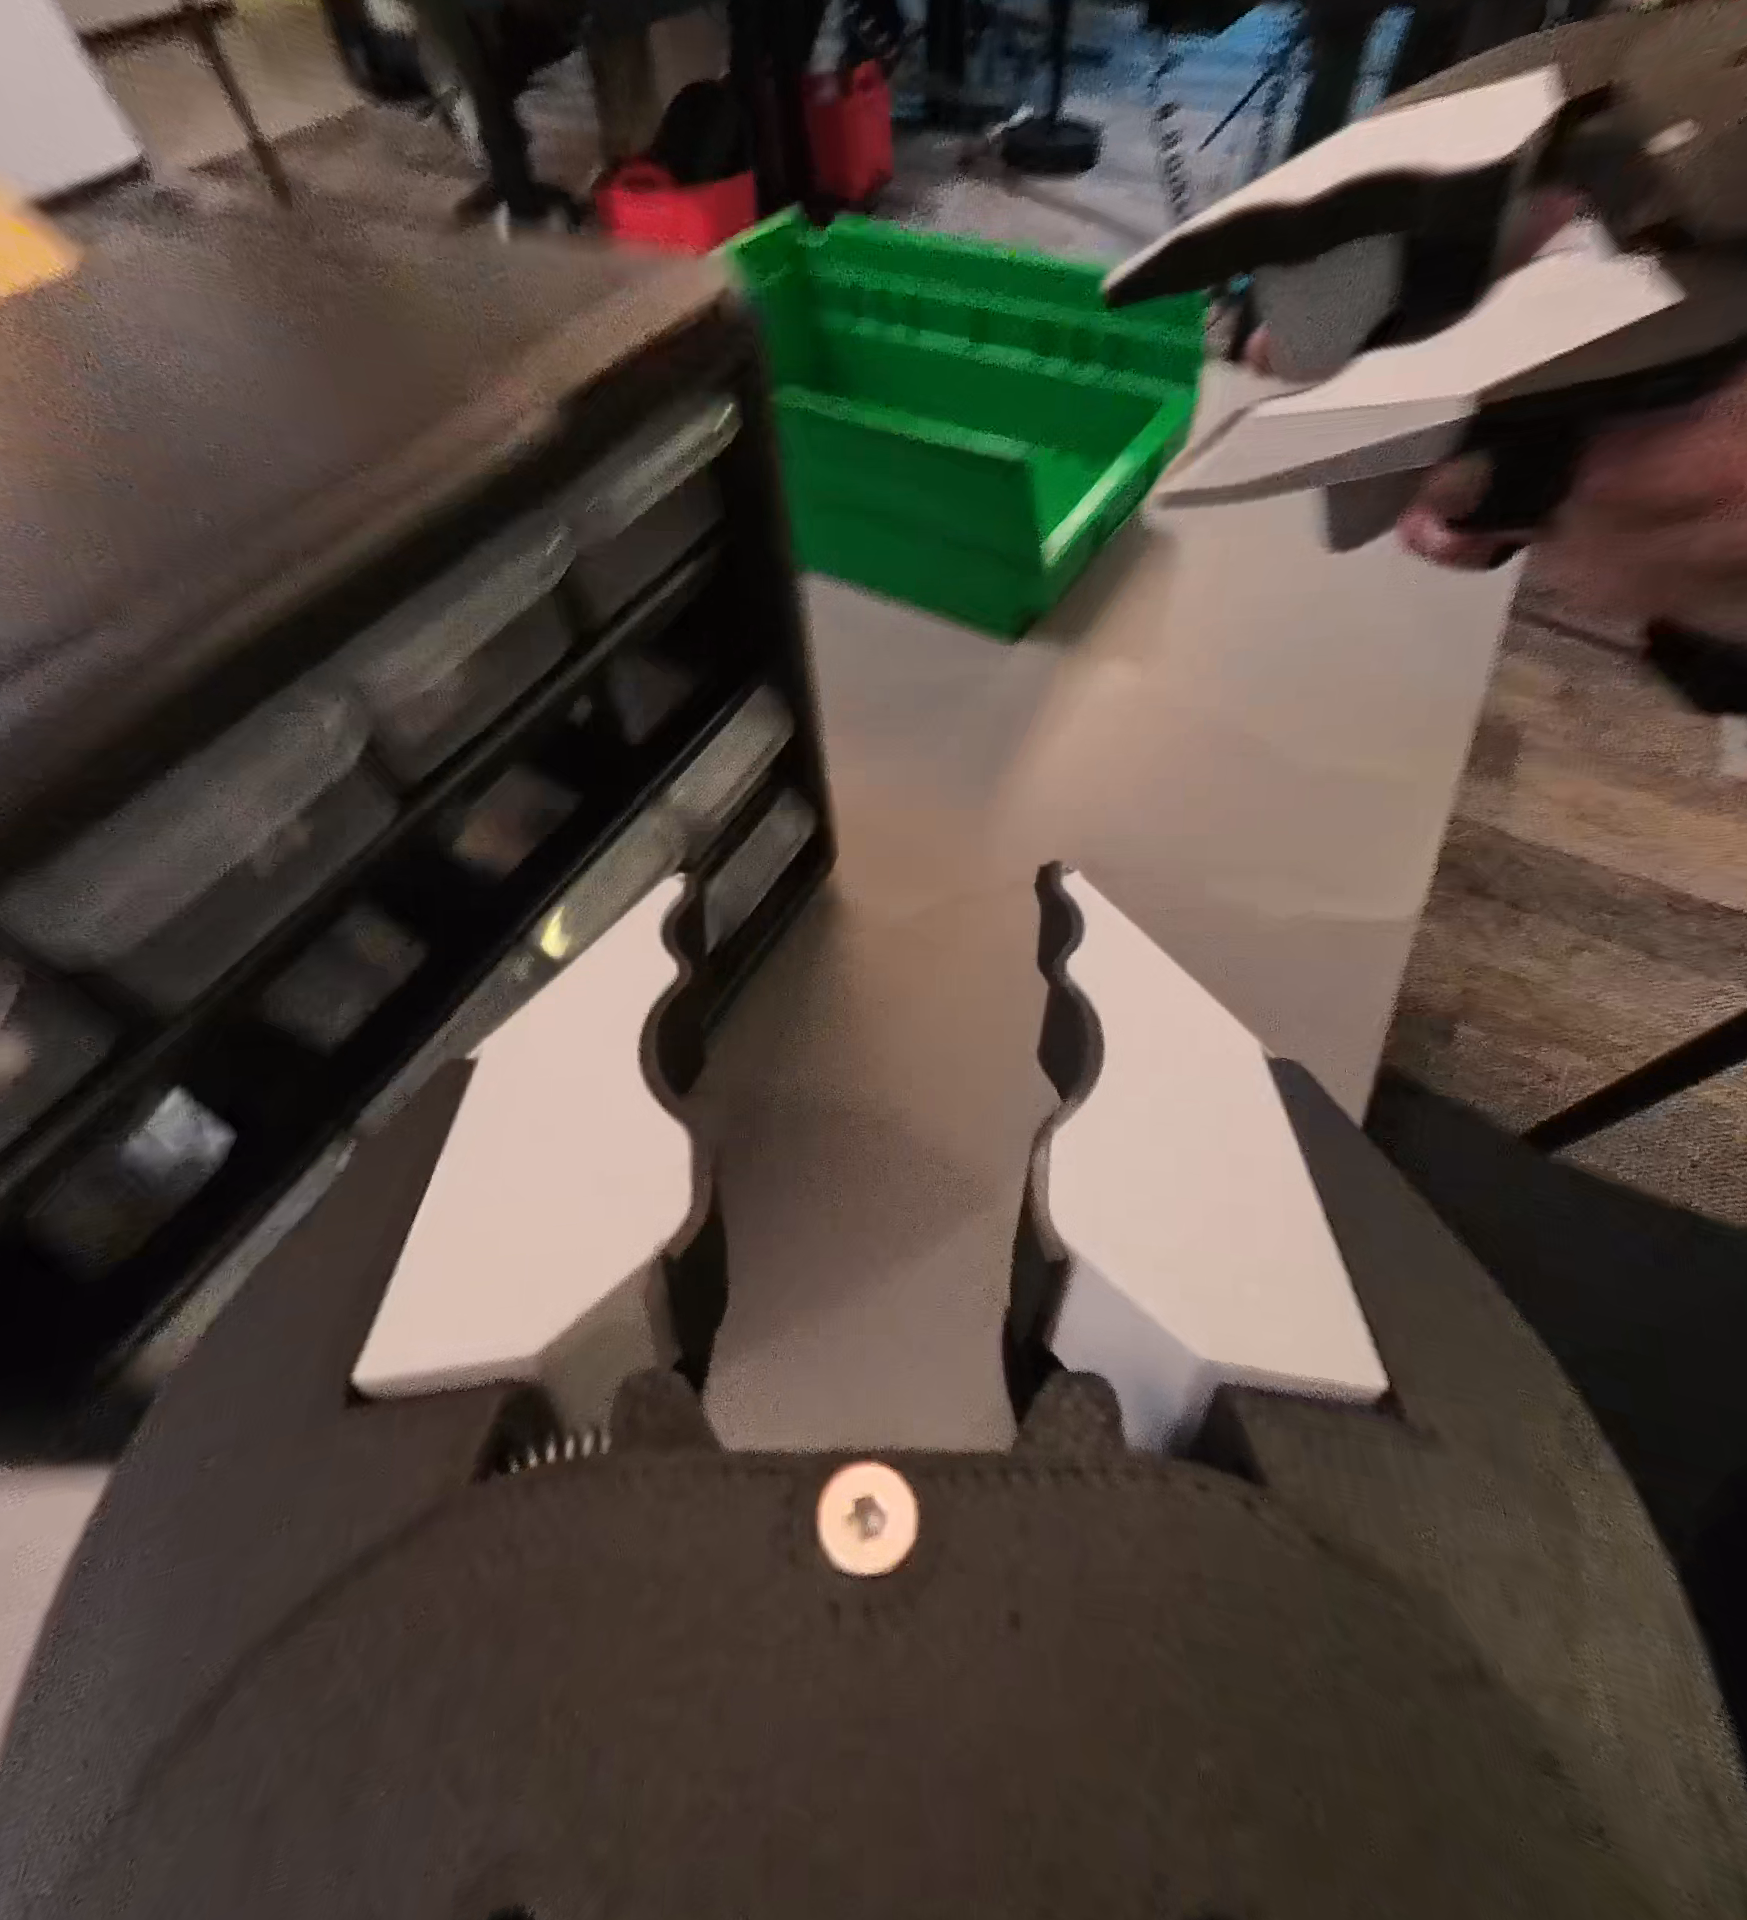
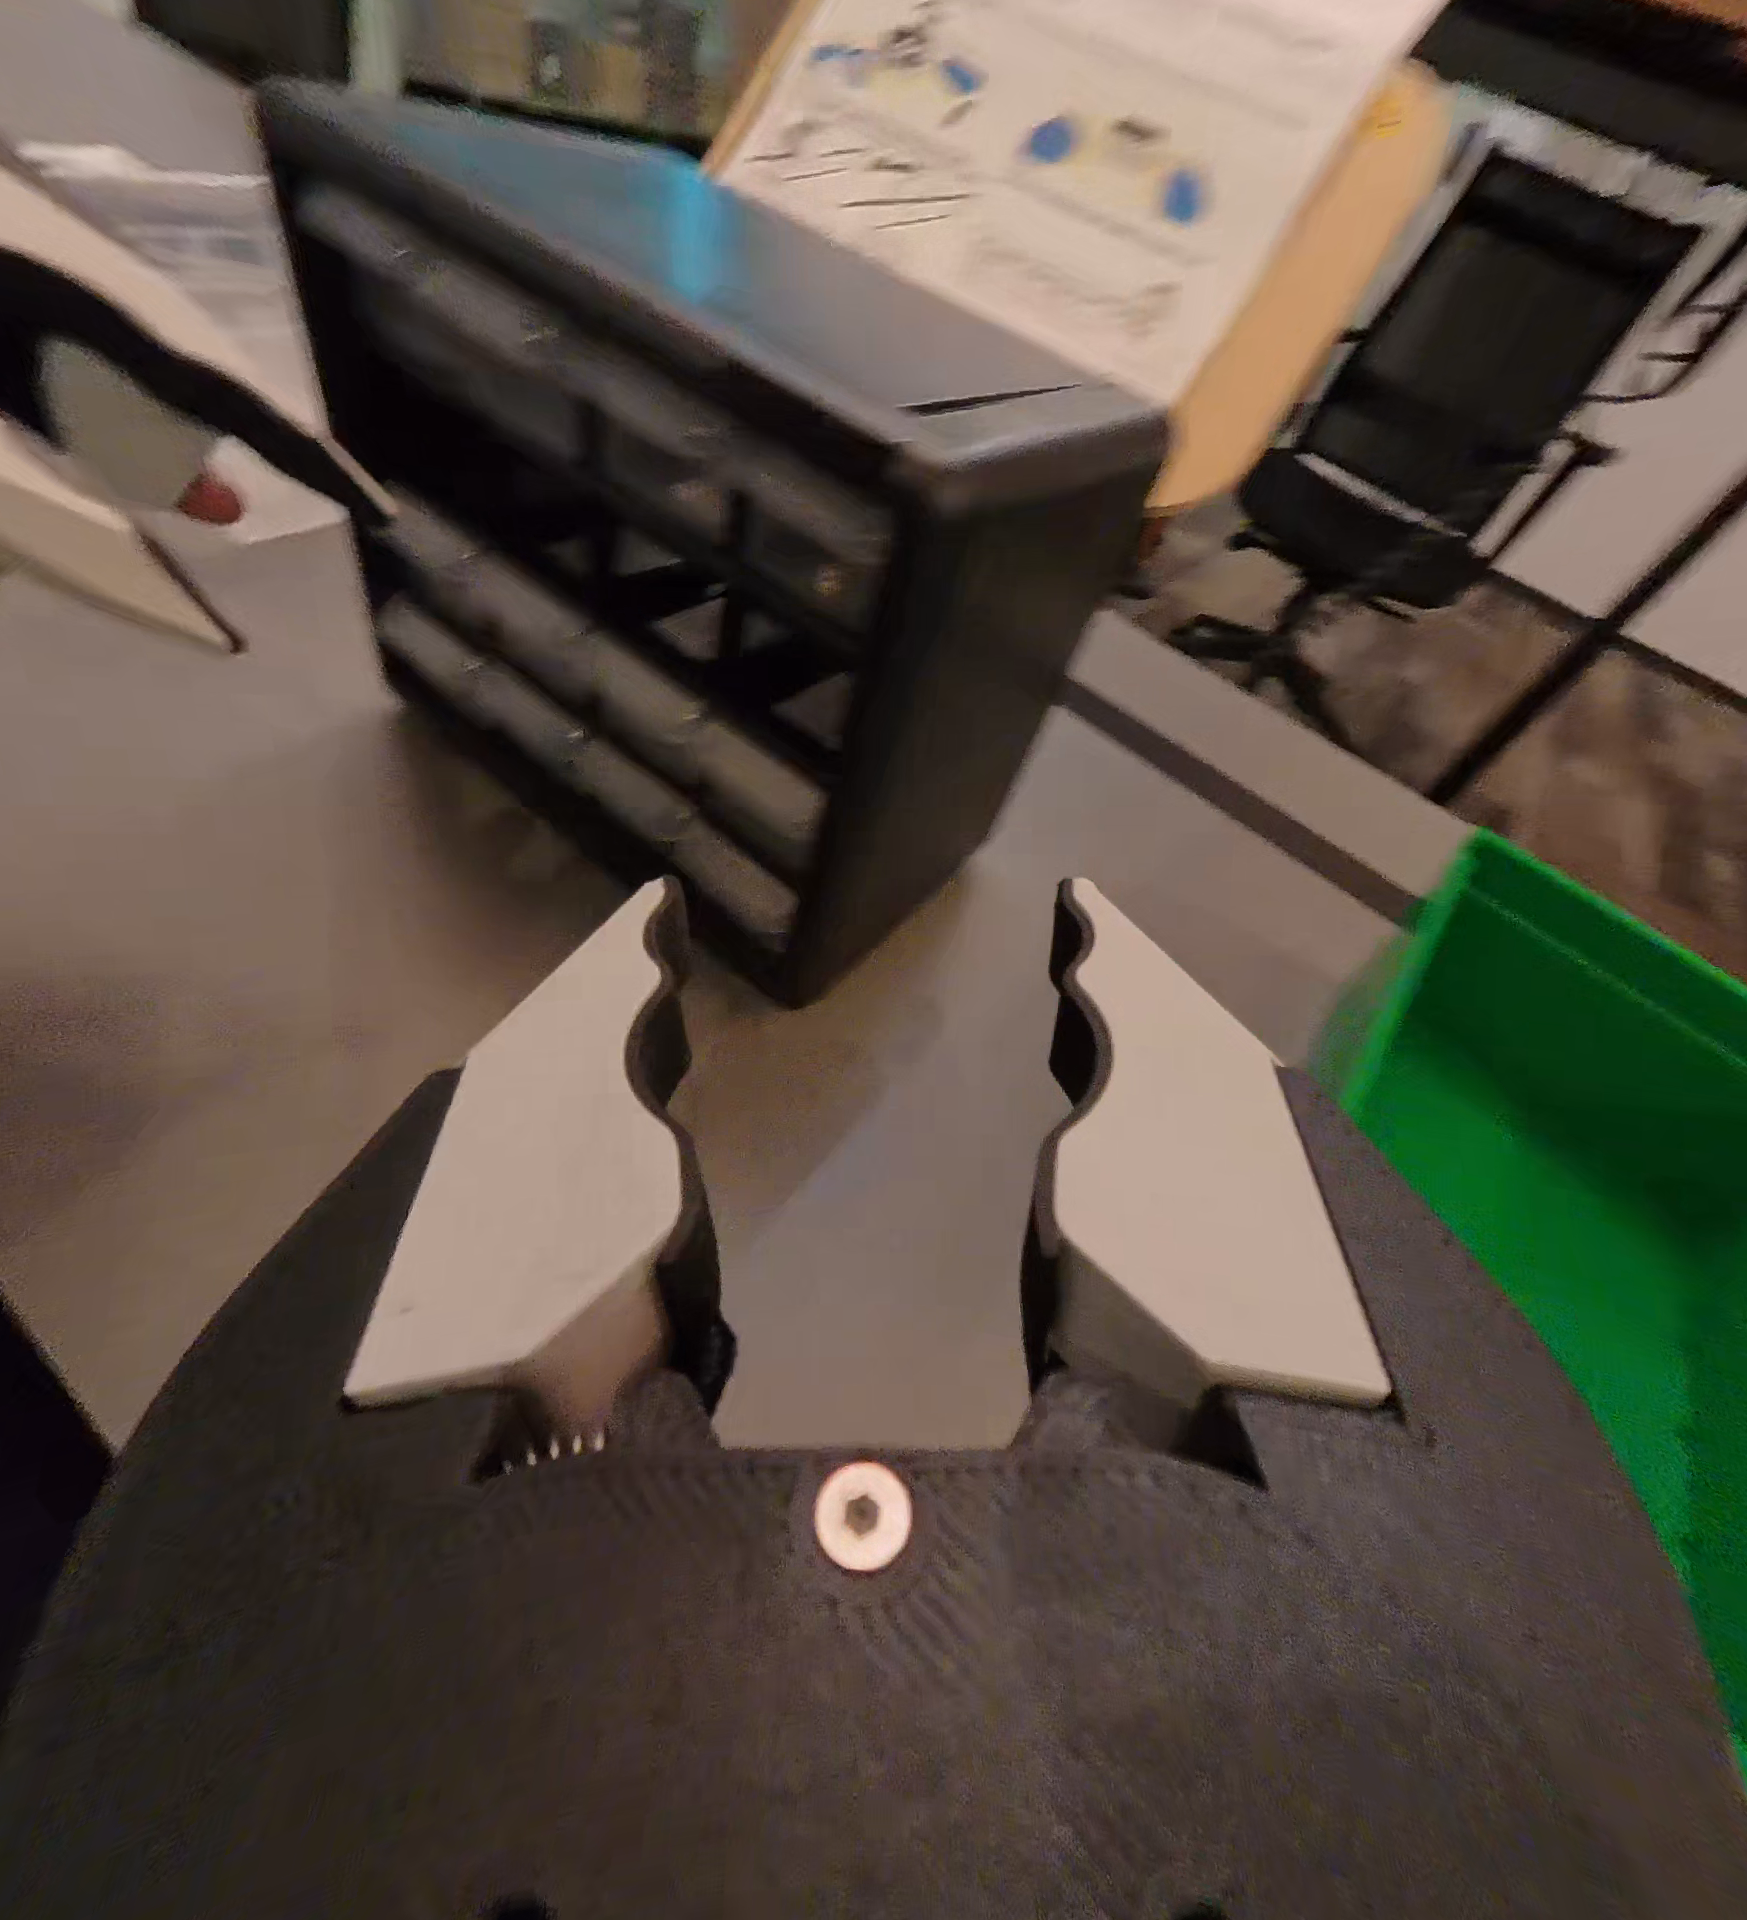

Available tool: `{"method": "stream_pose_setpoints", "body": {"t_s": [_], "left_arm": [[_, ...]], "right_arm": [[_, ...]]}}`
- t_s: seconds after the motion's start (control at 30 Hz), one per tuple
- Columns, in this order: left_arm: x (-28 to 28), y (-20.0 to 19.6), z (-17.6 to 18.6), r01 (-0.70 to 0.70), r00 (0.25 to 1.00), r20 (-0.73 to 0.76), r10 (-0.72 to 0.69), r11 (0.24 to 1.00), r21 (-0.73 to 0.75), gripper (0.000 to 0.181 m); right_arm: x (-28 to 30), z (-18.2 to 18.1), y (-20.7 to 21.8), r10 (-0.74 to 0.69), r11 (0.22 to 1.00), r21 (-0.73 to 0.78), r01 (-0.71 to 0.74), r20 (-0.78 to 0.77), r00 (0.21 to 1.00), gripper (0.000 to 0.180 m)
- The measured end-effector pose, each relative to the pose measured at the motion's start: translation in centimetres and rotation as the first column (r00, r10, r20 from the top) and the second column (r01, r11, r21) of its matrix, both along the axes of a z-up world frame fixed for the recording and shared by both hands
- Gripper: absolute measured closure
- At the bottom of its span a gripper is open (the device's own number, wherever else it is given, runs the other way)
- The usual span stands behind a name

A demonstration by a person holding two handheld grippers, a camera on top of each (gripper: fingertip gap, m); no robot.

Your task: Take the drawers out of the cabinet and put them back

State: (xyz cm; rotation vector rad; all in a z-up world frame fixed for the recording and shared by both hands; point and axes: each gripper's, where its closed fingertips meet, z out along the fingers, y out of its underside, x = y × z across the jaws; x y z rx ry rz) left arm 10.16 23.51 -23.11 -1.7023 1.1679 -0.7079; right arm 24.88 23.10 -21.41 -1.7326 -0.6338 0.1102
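Observation:
A black cabinet (image 1: 349,665) with rows of small translucent grey drawers (image 1: 453,634) stands on the white table (image 1: 1212,727). It also shows in the right wrist view (image 2: 962,665), where several slots in its middle row look empty. My left gripper (image 1: 864,883) is open and empty, just right of the cabinet's front corner. My right gripper (image 2: 864,894) is open and empty, in front of the cabinet's lower right corner. The right gripper also shows at the upper right of the left wrist view (image 1: 1160,384), open, held by a hand. The left gripper shows at the left edge of the right wrist view (image 2: 69,468).
A green plastic bin (image 1: 962,416) sits on the table behind the cabinet; in the right wrist view it (image 2: 1596,1195) lies close at the right. The table's right edge (image 1: 1440,831) drops to a carpeted floor. A black chair (image 2: 1451,395) and a tilted poster board (image 2: 1056,156) stand beyond.

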Motion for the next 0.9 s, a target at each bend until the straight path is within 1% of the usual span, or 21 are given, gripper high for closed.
{"method": "stream_pose_setpoints", "body": {"t_s": [0.07, 0.13, 0.2, 0.27, 0.3, 0.33, 0.4, 0.47, 0.53, 0.6, 0.67, 0.77, 0.83, 0.9], "left_arm": [[-3.3, 0.9, -2.5, -0.053, 0.997, -0.052, 0.05, 0.997, -0.059, 0.111], [-6.5, 2.0, -5.0, -0.129, 0.986, -0.115, 0.12, 0.989, -0.074, 0.11], [-9.0, 2.4, -7.1, -0.166, 0.972, -0.182, 0.151, 0.984, -0.069, 0.107], [-10.3, 2.6, -8.0, -0.182, 0.971, -0.173, 0.167, 0.98, -0.075, 0.111], [-11.0, 2.7, -8.8, -0.193, 0.966, -0.193, 0.174, 0.977, -0.085, 0.11], [-11.5, 2.8, -9.5, -0.204, 0.961, -0.209, 0.18, 0.974, -0.101, 0.108], [-11.7, 3.1, -10.0, -0.216, 0.965, -0.181, 0.189, 0.966, -0.141, 0.108], [-11.3, 3.1, -9.5, -0.207, 0.973, -0.139, 0.185, 0.965, -0.159, 0.11], [-10.5, 2.9, -8.2, -0.175, 0.982, -0.092, 0.164, 0.975, -0.136, 0.114], [-10.3, 2.6, -8.2, -0.149, 0.983, -0.121, 0.136, 0.983, -0.11, 0.113], [-10.5, 2.7, -8.5, -0.144, 0.981, -0.141, 0.13, 0.986, -0.09, 0.113], [-10.8, 2.8, -8.8, -0.144, 0.983, -0.133, 0.128, 0.982, -0.123, 0.111], [-11.3, 2.8, -8.8, -0.148, 0.982, -0.136, 0.13, 0.98, -0.13, 0.11], [-11.6, 2.8, -9.0, -0.145, 0.982, -0.139, 0.125, 0.979, -0.146, 0.109]], "right_arm": [[-2.9, -1.9, 0.0, 0.07, 0.996, -0.053, -0.068, 0.019, 0.997, 0.105], [-5.1, -4.1, 0.1, 0.123, 0.986, -0.12, -0.12, 0.014, 0.992, 0.099], [-6.7, -6.6, 0.4, 0.153, 0.969, -0.192, -0.158, -0.043, 0.987, 0.095], [-8.3, -8.9, 0.6, 0.171, 0.942, -0.27, -0.201, -0.128, 0.977, 0.091], [-8.9, -10.1, 0.8, 0.172, 0.928, -0.306, -0.213, -0.154, 0.973, 0.087], [-9.5, -11.1, 0.9, 0.176, 0.914, -0.34, -0.221, -0.161, 0.971, 0.086], [-10.8, -12.2, 0.8, 0.189, 0.89, -0.385, -0.245, -0.178, 0.966, 0.085], [-12.7, -12.0, -0.1, 0.233, 0.85, -0.43, -0.303, -0.207, 0.95, 0.084], [-13.9, -11.4, -1.2, 0.296, 0.818, -0.475, -0.326, -0.14, 0.945, 0.08], [-14.9, -10.1, -1.9, 0.331, 0.796, -0.505, -0.334, -0.098, 0.938, 0.081], [-16.5, -8.4, -2.5, 0.339, 0.772, -0.526, -0.358, -0.136, 0.931, 0.08], [-19.2, -7.2, -3.3, 0.343, 0.732, -0.56, -0.388, -0.19, 0.92, 0.076], [-20.7, -7.2, -3.4, 0.345, 0.729, -0.564, -0.386, -0.185, 0.92, 0.077], [-21.9, -8.4, -3.2, 0.337, 0.729, -0.581, -0.361, -0.154, 0.929, 0.077]]}}
